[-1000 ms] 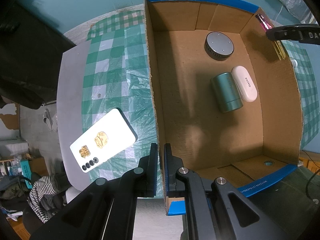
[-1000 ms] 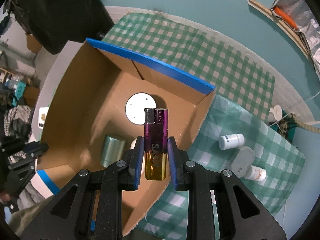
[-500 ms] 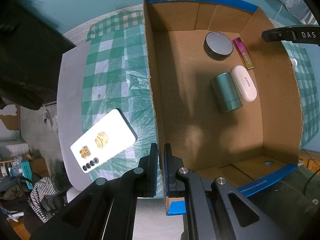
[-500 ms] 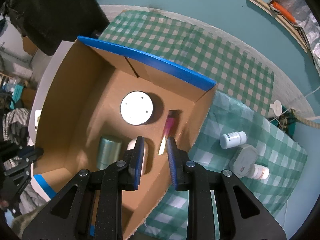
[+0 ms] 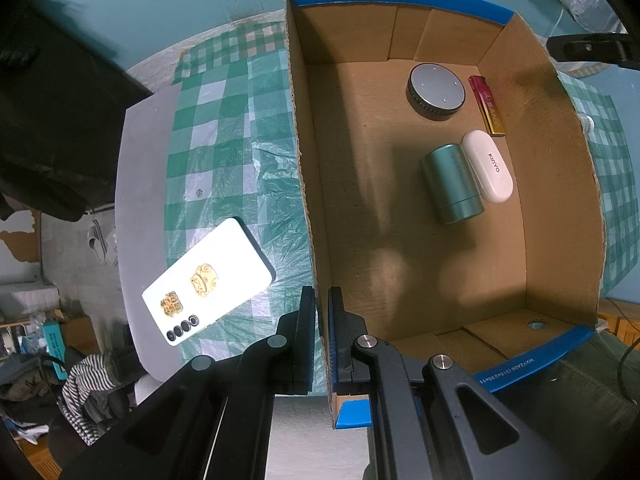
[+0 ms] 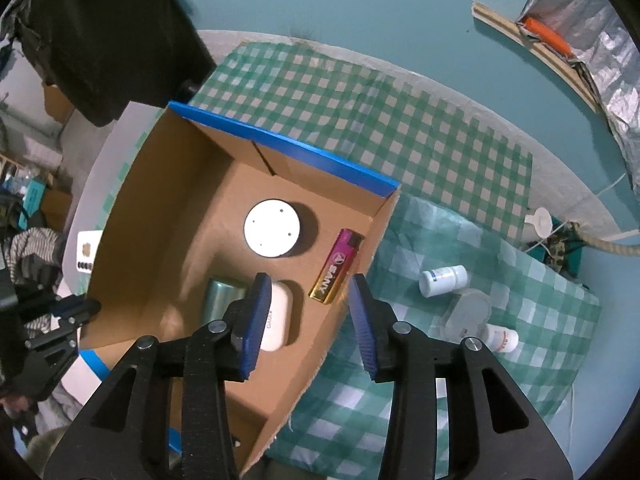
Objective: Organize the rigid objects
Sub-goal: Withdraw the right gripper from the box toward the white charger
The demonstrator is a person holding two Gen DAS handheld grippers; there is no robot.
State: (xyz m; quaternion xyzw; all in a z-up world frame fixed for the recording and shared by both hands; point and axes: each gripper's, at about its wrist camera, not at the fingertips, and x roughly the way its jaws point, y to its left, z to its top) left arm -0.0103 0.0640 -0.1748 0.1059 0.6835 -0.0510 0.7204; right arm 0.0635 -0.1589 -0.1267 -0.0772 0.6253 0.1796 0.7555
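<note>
Your right tongs (image 6: 308,316) hang above the cardboard box (image 6: 160,216), pointing steeply down. The jaws have just been opening and now stand spread with nothing between them. The blue pads (image 6: 256,320) frame the box's right wall and floor below.

Directly beneath, the lighter (image 6: 335,266) lies flat on the box floor, just beside the right wall. Magenta cap end points toward the far blue-taped wall, gold end toward you; long axis runs roughly along that side wall, slightly slanted. "SANY" lettering faces up.

Next to it, a round grey puck-shaped speaker (image 6: 272,227) sits flat. Nearer you, a white KINYO case (image 6: 276,316) lies against a teal cylindrical tin (image 6: 222,294) that lies on its side, both partly behind your left pad.

Your left tongs (image 5: 322,336) point straight down, pressed together on the box's near-left wall, pinching the cardboard edge at the corner.

Outside the box, on the green checked cloth (image 6: 400,128) covering the worktop (image 5: 144,184): a white phone (image 5: 208,280) face down to the left of the box; two white pill bottles (image 6: 443,280) and a clear round lid (image 6: 468,312) to the right.
</note>
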